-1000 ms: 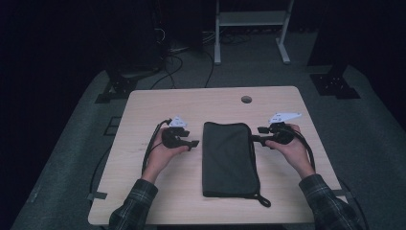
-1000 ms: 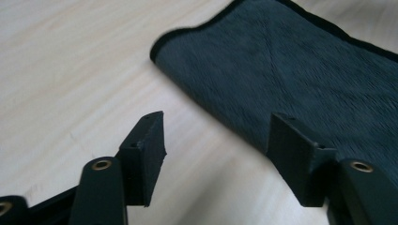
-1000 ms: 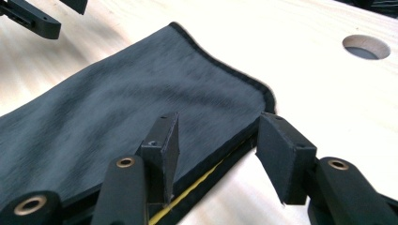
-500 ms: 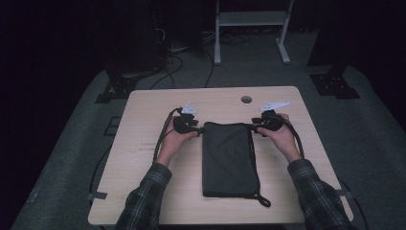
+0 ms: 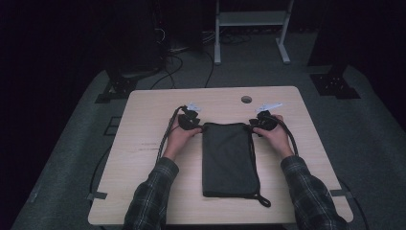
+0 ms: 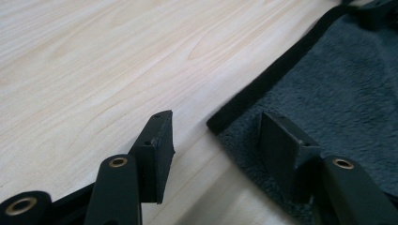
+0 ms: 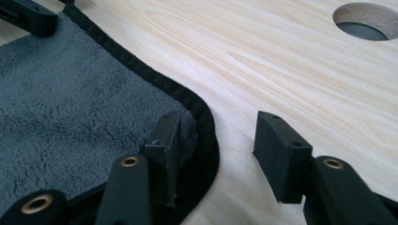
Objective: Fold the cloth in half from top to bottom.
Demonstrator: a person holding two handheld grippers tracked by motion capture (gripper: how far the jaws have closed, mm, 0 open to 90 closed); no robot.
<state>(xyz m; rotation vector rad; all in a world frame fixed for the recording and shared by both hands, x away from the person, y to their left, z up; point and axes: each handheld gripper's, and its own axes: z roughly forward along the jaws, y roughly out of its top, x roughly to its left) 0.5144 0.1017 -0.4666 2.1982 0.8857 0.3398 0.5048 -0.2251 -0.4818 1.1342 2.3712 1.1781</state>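
Both my claws, left claw point(image 5: 197, 128) and right claw point(image 5: 252, 125), have moved inward, now wide open astride the grey cloth's point(image 5: 228, 158) far corners.

A dark grey fleecy cloth point(image 5: 227, 160), folded into a long rectangle and edged with black binding, lies flat at the middle of the table, its long axis running from 12 to 6 o'clock. A black cord loop point(image 5: 263, 200) trails from its corner at about 5 o'clock.

Bare table point(image 5: 143, 124) around grey cloth point(image 5: 227, 158)
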